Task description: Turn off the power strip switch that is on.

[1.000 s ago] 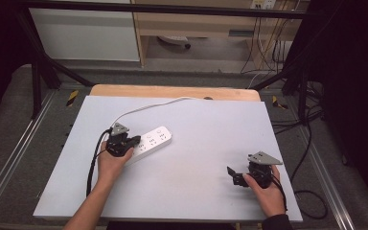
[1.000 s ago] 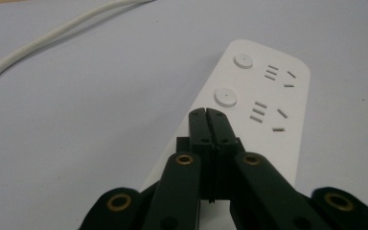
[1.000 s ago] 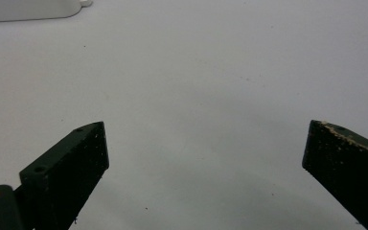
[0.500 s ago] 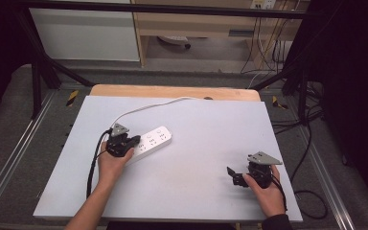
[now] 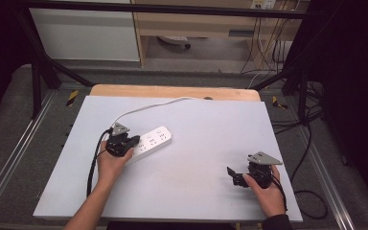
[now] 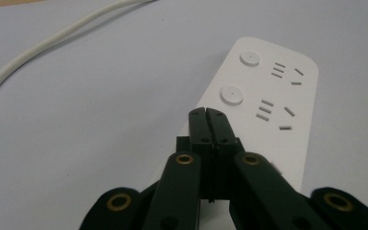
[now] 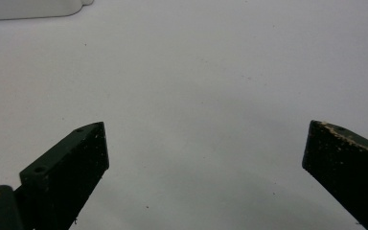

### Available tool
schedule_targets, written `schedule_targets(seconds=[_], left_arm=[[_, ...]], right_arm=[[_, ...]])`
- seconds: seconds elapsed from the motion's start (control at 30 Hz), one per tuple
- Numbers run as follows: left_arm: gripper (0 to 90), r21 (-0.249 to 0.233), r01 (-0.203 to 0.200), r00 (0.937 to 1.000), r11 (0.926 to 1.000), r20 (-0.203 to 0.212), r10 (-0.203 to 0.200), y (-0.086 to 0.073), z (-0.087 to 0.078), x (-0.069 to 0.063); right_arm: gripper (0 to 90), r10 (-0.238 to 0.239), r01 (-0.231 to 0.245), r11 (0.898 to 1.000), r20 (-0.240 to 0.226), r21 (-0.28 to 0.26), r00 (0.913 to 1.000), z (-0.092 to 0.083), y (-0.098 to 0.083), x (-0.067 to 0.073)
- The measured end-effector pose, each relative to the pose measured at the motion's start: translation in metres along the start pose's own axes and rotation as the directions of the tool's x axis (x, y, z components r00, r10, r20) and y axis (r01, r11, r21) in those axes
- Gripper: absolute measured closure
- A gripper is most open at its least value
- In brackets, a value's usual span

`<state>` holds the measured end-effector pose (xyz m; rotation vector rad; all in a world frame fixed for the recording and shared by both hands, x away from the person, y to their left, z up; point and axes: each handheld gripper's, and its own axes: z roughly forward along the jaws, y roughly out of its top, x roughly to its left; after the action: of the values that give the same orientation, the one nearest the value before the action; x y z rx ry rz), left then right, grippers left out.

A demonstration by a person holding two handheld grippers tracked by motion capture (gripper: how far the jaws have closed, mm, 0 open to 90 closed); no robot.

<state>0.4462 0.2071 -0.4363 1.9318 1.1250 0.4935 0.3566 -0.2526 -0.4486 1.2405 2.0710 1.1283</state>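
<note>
The desk point(image 5: 196, 143) is a broad, matte, pale grey sheet over a wooden top whose far edge shows as a tan strip. Nothing has shifted over the last second: both hands sit where they were, so whatever the job is, it looks paused or not yet begun. The power strip point(image 5: 151, 141), smooth white plastic with rounded corners, 2 round buttons and 2 socket groups, lies left of centre, its white cord point(image 5: 143, 109) curving to the far edge. The left gripper point(image 5: 135, 141) rests over the strip's near end, fingers pressed together on nothing. The right gripper point(image 5: 232, 175), near the right front corner, holds its fingers wide apart above bare desk.
</note>
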Motion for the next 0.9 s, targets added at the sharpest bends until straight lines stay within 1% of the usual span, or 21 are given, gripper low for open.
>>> schedule_targets(seconds=[0.07, 0.17, 0.27, 0.37, 0.43, 0.6, 0.73, 0.8, 0.9], left_arm=[[90.0, 0.001, 0.002, 1.0000, 1.0000, 0.003, -0.002, 0.0000, 0.0000, 0.0004], [90.0, 0.007, -0.015, 0.9999, 0.9999, -0.004, 0.015, 0.0008, 0.0002, -0.0007], [90.0, 0.008, -0.006, 1.0000, 0.9999, 0.002, 0.006, 0.0009, 0.0005, 0.0003], [90.0, 0.013, -0.009, 1.0000, 0.9999, 0.000, 0.009, 0.0008, 0.0009, -0.0002], [90.0, 0.013, -0.020, 0.9998, 0.9997, -0.008, 0.020, 0.0009, 0.0008, -0.0012], [90.0, 0.011, -0.010, 1.0000, 0.9999, 0.001, 0.010, 0.0006, 0.0007, 0.0001], [90.0, 0.011, -0.010, 0.9999, 0.9999, 0.002, 0.010, 0.0007, 0.0006, 0.0003], [90.0, 0.013, -0.019, 0.9998, 0.9997, -0.004, 0.019, 0.0010, 0.0007, -0.0006], [90.0, 0.012, -0.016, 0.9999, 0.9998, -0.001, 0.016, 0.0009, 0.0007, -0.0002]], right_arm=[[2.6, -0.002, 0.002, 1.000, 0.002, -0.002, 1.0000, 0.0000, -0.0001, -0.0003], [2.6, -0.001, 0.001, 1.000, 0.001, 0.002, 1.0000, 0.0001, -0.0002, -0.0005], [2.6, -0.001, 0.001, 1.000, 0.002, 0.001, 1.0000, 0.0000, -0.0001, -0.0004], [2.6, -0.004, 0.004, 1.000, 0.002, -0.001, 1.0000, 0.0001, -0.0001, -0.0003], [2.6, -0.005, 0.005, 1.000, 0.002, -0.001, 1.0000, -0.0001, -0.0002, -0.0003], [2.6, -0.005, 0.005, 1.000, 0.001, -0.001, 1.0000, -0.0001, -0.0002, -0.0004], [2.7, -0.003, 0.003, 1.000, 0.001, 0.004, 1.0000, 0.0005, -0.0002, 0.0001], [2.7, -0.001, 0.001, 1.000, 0.000, 0.002, 1.0000, 0.0000, -0.0001, 0.0002], [2.7, -0.005, 0.005, 1.000, -0.002, 0.001, 1.0000, -0.0005, -0.0003, 0.0000]])
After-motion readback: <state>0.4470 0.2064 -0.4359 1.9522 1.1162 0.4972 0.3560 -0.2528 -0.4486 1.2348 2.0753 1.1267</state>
